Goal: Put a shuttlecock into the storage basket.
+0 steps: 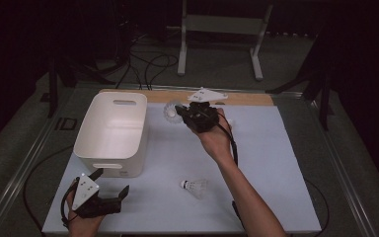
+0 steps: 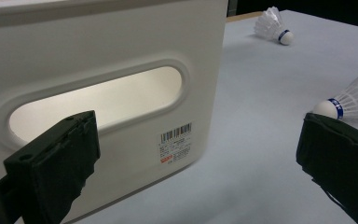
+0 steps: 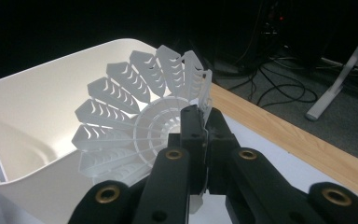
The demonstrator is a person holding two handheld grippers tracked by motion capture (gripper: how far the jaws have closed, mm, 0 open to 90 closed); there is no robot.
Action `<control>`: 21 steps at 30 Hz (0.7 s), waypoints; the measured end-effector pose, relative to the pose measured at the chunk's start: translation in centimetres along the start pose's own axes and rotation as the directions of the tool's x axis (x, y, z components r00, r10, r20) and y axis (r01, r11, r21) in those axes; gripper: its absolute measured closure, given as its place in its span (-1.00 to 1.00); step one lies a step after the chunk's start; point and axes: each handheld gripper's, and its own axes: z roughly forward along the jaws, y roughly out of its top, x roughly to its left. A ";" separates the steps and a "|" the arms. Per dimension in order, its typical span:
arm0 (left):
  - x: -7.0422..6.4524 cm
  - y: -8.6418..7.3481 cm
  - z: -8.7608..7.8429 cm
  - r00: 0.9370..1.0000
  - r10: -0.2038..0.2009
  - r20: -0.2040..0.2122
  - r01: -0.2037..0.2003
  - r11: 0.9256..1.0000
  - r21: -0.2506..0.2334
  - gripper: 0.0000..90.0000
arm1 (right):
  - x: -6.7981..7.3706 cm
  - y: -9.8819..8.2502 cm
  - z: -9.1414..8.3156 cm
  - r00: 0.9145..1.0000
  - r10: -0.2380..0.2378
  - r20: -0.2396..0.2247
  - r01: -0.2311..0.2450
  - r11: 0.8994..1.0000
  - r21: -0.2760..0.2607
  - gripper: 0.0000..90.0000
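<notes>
Seemingly midway: the left tongs [image 1: 109, 184] rest apart and empty just below the bin [image 1: 85, 142], while the right tongs [image 1: 179, 112] clamp a shuttlecock [image 1: 171, 111] by its skirt just right of the bin rim, not yet dropped in. Another shuttle [image 1: 194, 187] lies on the pale worktop [image 1: 266, 163] below them. Beyond, a dark floor with cables.

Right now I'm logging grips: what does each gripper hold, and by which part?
Right gripper: a shuttlecock, pinched by its skirt rim. Left gripper: nothing, jaws open.
</notes>
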 end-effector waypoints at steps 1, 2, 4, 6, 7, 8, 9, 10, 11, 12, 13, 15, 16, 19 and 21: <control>0.0 0.0 0.0 1.000 -0.001 0.000 0.001 1.000 0.000 -1.00 | 0.0 0.0 0.0 1.000 0.001 -0.002 -0.001 1.000 0.000 0.97; 0.0 0.0 0.0 1.000 -0.001 0.001 0.001 1.000 0.001 -1.00 | 0.1 0.1 0.1 1.000 0.003 -0.002 -0.003 1.000 0.000 0.97; 0.0 0.0 0.0 1.000 0.002 0.000 -0.002 1.000 0.002 -1.00 | 0.2 0.1 0.2 1.000 0.001 -0.007 -0.001 1.000 0.000 0.97; 0.0 0.0 0.0 1.000 0.003 0.000 -0.003 1.000 0.002 -1.00 | 0.3 0.1 0.3 1.000 0.003 -0.007 -0.003 1.000 0.001 0.97; 0.0 0.0 0.0 1.000 0.003 0.000 -0.003 1.000 0.002 -1.00 | 0.3 0.2 0.4 1.000 0.002 -0.008 -0.002 1.000 0.000 0.97; 0.0 0.0 0.0 1.000 0.003 0.000 -0.003 1.000 0.002 -1.00 | 0.3 0.2 0.4 1.000 0.002 -0.008 -0.002 1.000 0.000 0.97; 0.0 0.0 0.0 1.000 0.003 0.000 -0.003 1.000 0.002 -1.00 | 0.4 0.2 0.4 1.000 0.001 -0.008 -0.001 1.000 -0.001 0.97; 0.0 0.0 0.0 1.000 0.002 0.000 -0.002 1.000 0.003 -1.00 | 0.4 0.2 0.4 1.000 0.001 -0.008 -0.001 1.000 -0.001 0.97; 0.0 0.0 0.0 1.000 0.001 0.000 -0.001 1.000 0.002 -1.00 | 0.4 0.3 0.6 1.000 0.007 -0.022 -0.007 1.000 -0.006 0.97; 0.0 0.0 0.0 1.000 0.001 0.000 -0.001 1.000 0.002 -1.00 | 0.4 0.3 0.6 1.000 0.007 -0.022 -0.007 1.000 -0.006 0.97; 0.0 0.0 0.0 1.000 0.001 0.000 -0.001 1.000 0.002 -1.00 | 0.4 0.3 0.6 1.000 0.007 -0.023 -0.007 1.000 -0.006 0.97; 0.0 0.0 0.0 1.000 0.000 -0.003 0.000 1.000 0.002 -1.00 | 0.7 0.4 0.8 0.999 0.008 -0.033 -0.008 1.000 -0.005 0.97; 0.0 0.0 0.0 1.000 -0.001 -0.004 0.001 1.000 0.002 -1.00 | 0.7 0.4 0.9 0.999 0.002 -0.033 -0.002 1.000 -0.008 0.97; 0.1 0.0 -0.1 1.000 -0.002 -0.007 0.002 1.000 0.001 -1.00 | 0.8 0.4 1.1 0.999 0.005 -0.034 -0.005 1.000 -0.009 0.97; 0.1 0.0 -0.1 1.000 -0.002 -0.007 0.002 1.000 0.001 -1.00 | 0.9 0.4 1.2 0.999 0.008 -0.034 -0.008 1.000 -0.008 0.97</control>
